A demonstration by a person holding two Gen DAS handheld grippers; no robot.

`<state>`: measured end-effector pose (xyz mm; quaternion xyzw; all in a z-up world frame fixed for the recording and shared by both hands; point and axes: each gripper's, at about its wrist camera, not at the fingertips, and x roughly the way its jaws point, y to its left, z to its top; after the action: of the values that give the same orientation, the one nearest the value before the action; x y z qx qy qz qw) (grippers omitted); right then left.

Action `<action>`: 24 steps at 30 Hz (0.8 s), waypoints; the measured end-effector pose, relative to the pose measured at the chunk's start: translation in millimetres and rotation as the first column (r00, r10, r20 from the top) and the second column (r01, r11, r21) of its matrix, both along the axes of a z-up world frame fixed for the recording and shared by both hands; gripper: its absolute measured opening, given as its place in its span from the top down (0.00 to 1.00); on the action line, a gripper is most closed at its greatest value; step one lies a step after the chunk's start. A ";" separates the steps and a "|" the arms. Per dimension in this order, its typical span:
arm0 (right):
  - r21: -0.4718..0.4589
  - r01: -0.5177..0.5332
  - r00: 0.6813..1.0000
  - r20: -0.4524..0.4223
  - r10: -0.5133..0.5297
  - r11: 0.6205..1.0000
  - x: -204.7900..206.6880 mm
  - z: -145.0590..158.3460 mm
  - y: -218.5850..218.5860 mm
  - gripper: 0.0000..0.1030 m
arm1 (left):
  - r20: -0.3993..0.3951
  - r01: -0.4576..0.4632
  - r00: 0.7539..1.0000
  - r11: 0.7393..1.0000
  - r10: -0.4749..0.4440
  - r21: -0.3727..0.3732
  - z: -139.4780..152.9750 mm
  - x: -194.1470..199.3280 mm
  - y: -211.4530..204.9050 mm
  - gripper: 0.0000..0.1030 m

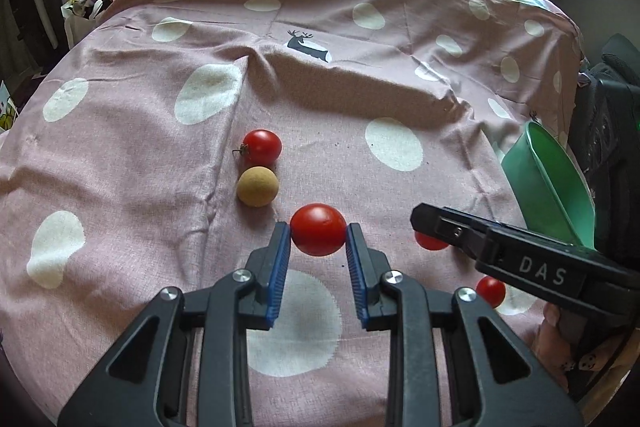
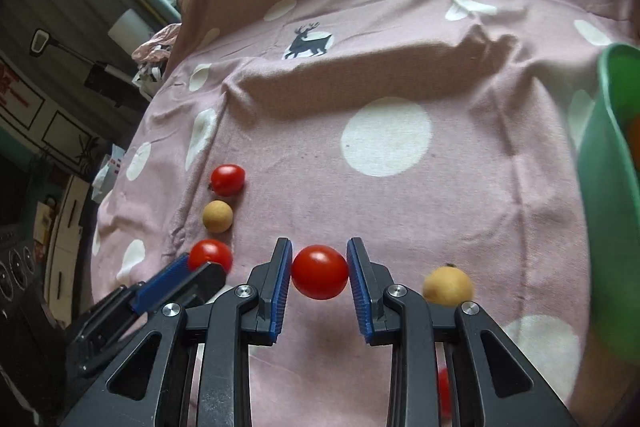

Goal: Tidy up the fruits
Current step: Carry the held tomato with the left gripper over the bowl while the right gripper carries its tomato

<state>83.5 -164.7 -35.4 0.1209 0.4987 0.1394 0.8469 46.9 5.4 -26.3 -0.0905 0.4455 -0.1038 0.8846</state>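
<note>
My left gripper [image 1: 318, 229] is shut on a red cherry tomato [image 1: 318, 235], its blue pads pressing both sides just above the pink spotted cloth [image 1: 360, 99]. In the right wrist view my right gripper [image 2: 319, 251] is shut on another red cherry tomato [image 2: 319, 271]. The two grippers are side by side: the right gripper [image 1: 426, 233] shows at the right of the left wrist view with its tomato [image 1: 431, 243] half hidden, and the left gripper [image 2: 200, 265] shows at the lower left of the right wrist view with its tomato [image 2: 210, 254].
On the cloth lie a stemmed tomato [image 1: 262, 147], a tan round fruit [image 1: 257, 186], one more tomato [image 1: 491, 291] and a yellow fruit [image 2: 448, 285]. A green bowl [image 2: 608, 187] stands at the right edge. A person's hand holds the right gripper.
</note>
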 end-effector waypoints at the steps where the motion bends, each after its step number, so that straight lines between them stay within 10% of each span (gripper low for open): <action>1: 0.005 0.015 1.000 0.000 -0.015 1.000 -4.8 0.4 -5.7 0.70 | 0.000 0.004 1.000 1.000 -0.004 -0.005 0.5 -0.8 -1.2 0.73; 24: 0.110 0.182 0.951 0.232 -0.204 0.977 -41.9 70.5 -80.4 0.70 | 0.161 0.110 0.982 0.993 -0.100 -0.052 57.1 -26.4 -56.8 0.73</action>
<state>41.6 -245.2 35.1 0.1880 0.3709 0.0912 0.9049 20.5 -51.4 30.8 -0.0854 0.3745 -0.1707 0.9074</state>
